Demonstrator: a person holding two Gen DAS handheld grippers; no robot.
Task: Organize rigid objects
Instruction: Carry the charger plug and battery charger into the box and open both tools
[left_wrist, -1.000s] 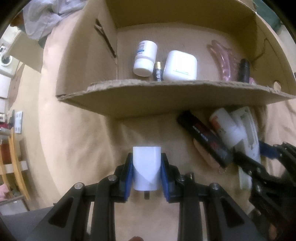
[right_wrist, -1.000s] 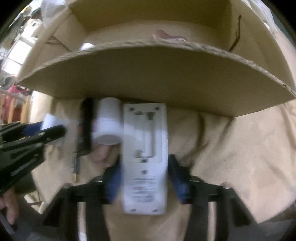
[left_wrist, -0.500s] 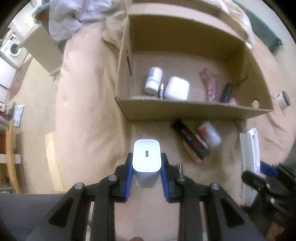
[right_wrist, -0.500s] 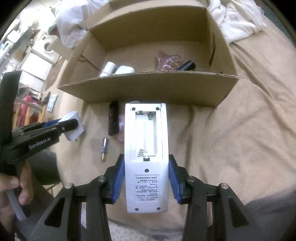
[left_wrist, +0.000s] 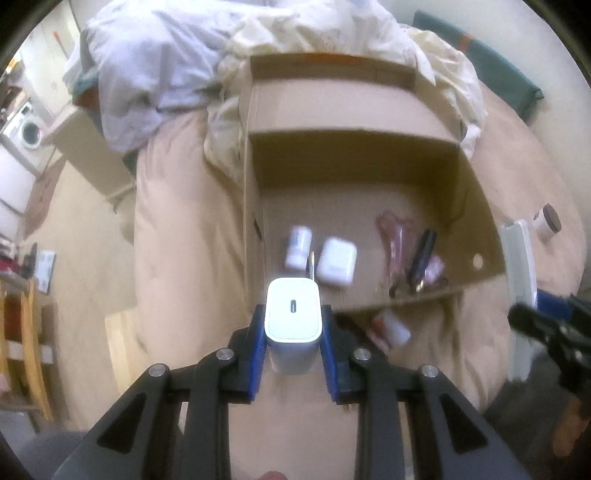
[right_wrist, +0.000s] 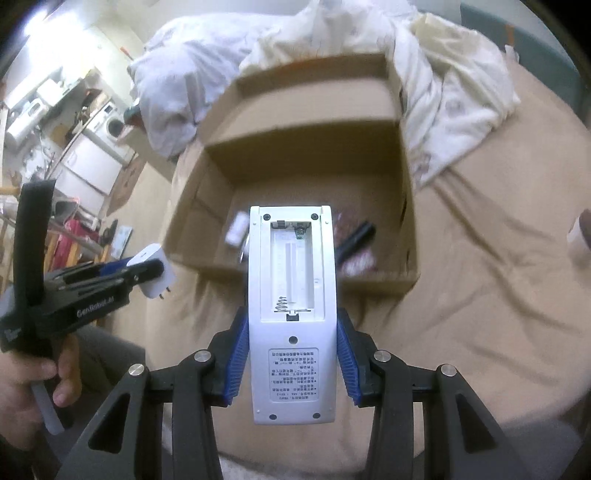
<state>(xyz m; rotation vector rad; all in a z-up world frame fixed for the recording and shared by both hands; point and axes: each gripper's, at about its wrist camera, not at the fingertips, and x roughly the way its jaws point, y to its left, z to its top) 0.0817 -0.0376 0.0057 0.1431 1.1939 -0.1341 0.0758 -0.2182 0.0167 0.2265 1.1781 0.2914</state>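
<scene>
Both grippers are being raised since the earlier frames: the cardboard box (left_wrist: 369, 177), seen low and from the side a second ago, is now being viewed from above with its floor exposed, and the black tube and white bottle in front of it are being left well below.

The left gripper (left_wrist: 293, 325) is being kept closed on a white charger (left_wrist: 293, 312), which is being pinched between the blue pads (left_wrist: 258, 343) with its port face turned toward the camera. In the right wrist view the same charger (right_wrist: 155, 271) is being shown at 9 o'clock, prongs pointing down, above the tan bedcover (right_wrist: 480, 277).

The right gripper (right_wrist: 291, 350) is being kept closed on a white remote control (right_wrist: 291, 306), held lengthwise with its back up — the battery bay is lying open, a spring showing at its near end. The remote is being held over the near wall of the box, its far end overlapping the box floor in the picture.

Inside the box, a small white bottle (left_wrist: 298, 246) and a white case (left_wrist: 337, 260) are lying just beside each other at about 12 o'clock from the charger; a pink item (left_wrist: 393, 236) and a black cylinder (left_wrist: 423, 251) are lying toward 2 o'clock. Outside the near wall, a white bottle (left_wrist: 393, 325) is resting on the bedcover — blurred. A brown-capped jar (left_wrist: 546, 221) is lying at 2 o'clock, apart from the box.
</scene>
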